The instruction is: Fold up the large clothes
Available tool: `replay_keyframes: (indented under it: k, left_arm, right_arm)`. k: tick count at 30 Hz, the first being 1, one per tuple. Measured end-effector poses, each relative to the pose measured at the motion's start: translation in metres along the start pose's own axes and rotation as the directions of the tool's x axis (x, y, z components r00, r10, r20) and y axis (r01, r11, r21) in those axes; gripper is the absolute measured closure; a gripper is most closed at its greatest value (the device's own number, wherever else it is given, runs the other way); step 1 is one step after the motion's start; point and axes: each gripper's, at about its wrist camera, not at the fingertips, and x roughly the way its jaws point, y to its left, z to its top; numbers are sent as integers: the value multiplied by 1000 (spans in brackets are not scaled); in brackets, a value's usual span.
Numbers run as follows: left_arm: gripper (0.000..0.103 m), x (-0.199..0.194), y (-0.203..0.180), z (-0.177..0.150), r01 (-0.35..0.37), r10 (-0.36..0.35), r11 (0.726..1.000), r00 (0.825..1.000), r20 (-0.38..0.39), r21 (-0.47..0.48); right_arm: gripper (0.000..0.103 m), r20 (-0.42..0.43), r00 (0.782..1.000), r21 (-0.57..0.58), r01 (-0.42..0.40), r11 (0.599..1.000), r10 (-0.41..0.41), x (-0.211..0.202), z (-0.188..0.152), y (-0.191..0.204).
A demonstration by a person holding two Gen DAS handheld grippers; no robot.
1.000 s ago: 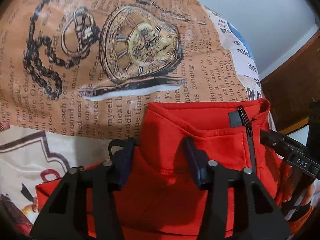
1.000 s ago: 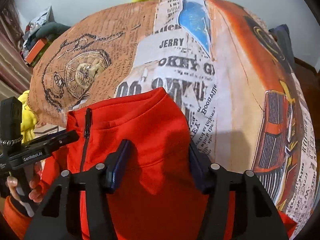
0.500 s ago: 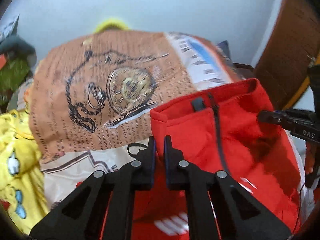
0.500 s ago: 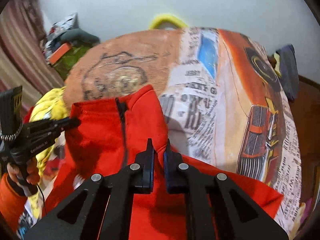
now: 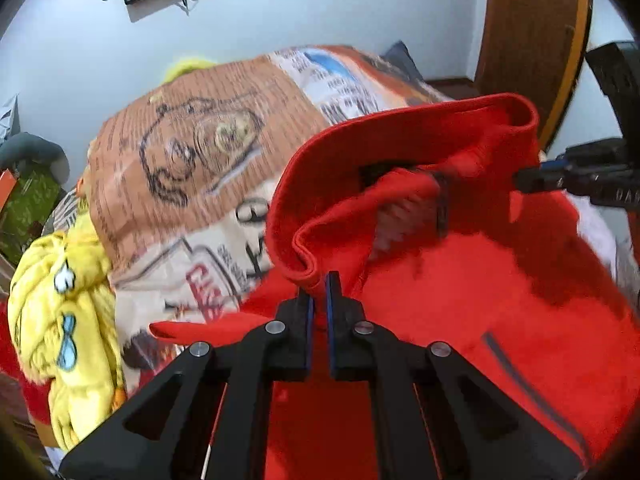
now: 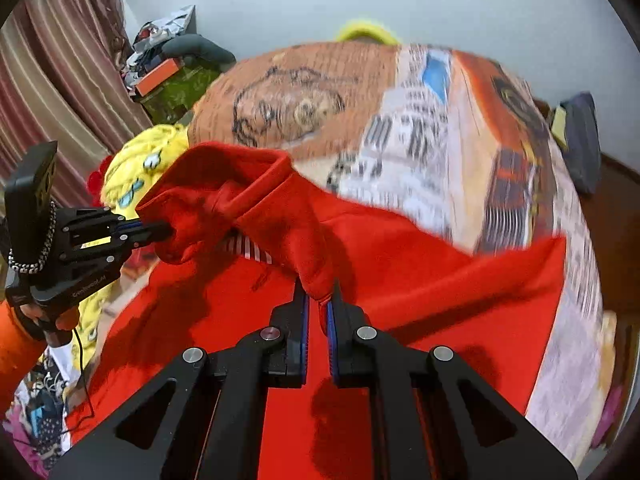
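both jaws nipped shut on the red jacket (image 5: 460, 288): left gripper (image 5: 319, 280) on a fold of the collar edge, right gripper (image 6: 319, 294) on the other side of the collar. in the right wrist view, left gripper (image 6: 154, 230) also seen biting the collar rim from the side, held in a hand (image 6: 48, 320) with an orange sleeve. collar end raised off the patterned bed cover (image 5: 192, 152); rest of the jacket spread over the bed below, a pocket zip (image 5: 516, 376) showing at lower right. yellow cartoon blanket (image 5: 64, 320) bunched at the bed's left edge, clear of the fold path.

judged step: carrying the top edge over toward the hem for a fold. best done with both grips kept level and equally far apart, so the collar stays taut between them and no sag or twist forms. worth laying the edge down square to the hem before letting go. risk: thick fleece slipping from such a small pinch if pulled hard.

against a second ago: then jaws wide, straddling the collar lying flat on the cover; since closed on it. collar now lifted and curled open, inner lining visible, views pulled back and up, wall and door (image 5: 532, 40) in sight.
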Motion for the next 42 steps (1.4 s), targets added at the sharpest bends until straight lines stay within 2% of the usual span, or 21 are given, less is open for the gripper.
replay_keyframes:
  k: [5,10,12,16,21,24,26,29,30,31,32,34,36,38,42]
  left_arm:
    - [99,12,-13,-44,-6,7,1000,998,-69,14]
    - [99,19,-29,-91,-18,24,999,989,-148,45]
    - [99,14,-32,-104,-46,52,998,989,-136,49]
    - [96,-3,-14,-120,-16,10,999,988,-152,-35]
    - [96,-27,15,-119,-56,41,992,990,-134,-110]
    - [96,-40,31,-104,-94,81,986,992,-93,-141]
    - [95,-48,37,-90,-103,93,982,993,-66,-161]
    - [94,-51,39,-66,-93,91,980,996,-24,-177]
    - [91,-50,37,-56,-89,89,980,996,-10,-176]
    - [83,-47,36,-47,-86,87,981,996,-1,-174]
    - [79,-43,33,-40,-82,85,982,996,8,-171]
    - [58,-35,23,-26,-75,80,984,997,22,-162]
    - [44,-24,13,-19,-67,71,987,997,24,-144]
    - [40,-9,-3,-11,-70,72,992,997,11,-104]
    - [36,21,-22,-15,-81,78,995,996,-46,-61]
  right_arm:
    - [96,-49,999,44,3,999,0,4,-39,-5]
    - [96,-82,996,68,40,997,-34,7,-68,-6]
    - [95,-81,996,70,45,996,-40,2,-76,-7]
    - [92,-99,993,30,67,997,-64,-10,-88,-3]
    - [92,-84,992,25,96,995,-94,-30,-92,-7]
    - [92,-39,994,62,107,992,-105,-45,-83,-11]
    - [89,-3,993,81,119,990,-119,-51,-73,-12]
    - [67,50,989,94,130,987,-136,-54,-55,-10]
    - [57,62,987,100,139,985,-145,-52,-48,-8]
    - [52,74,984,102,152,983,-160,-49,-41,-6]
    - [51,81,982,100,161,982,-170,-46,-38,-2]
    - [46,82,981,90,166,982,-174,-36,-30,3]
    - [40,71,983,97,164,982,-171,-23,-23,5]
    - [34,51,985,108,159,981,-165,-7,-21,8]
    - [33,-21,982,117,188,975,-186,22,-27,5]
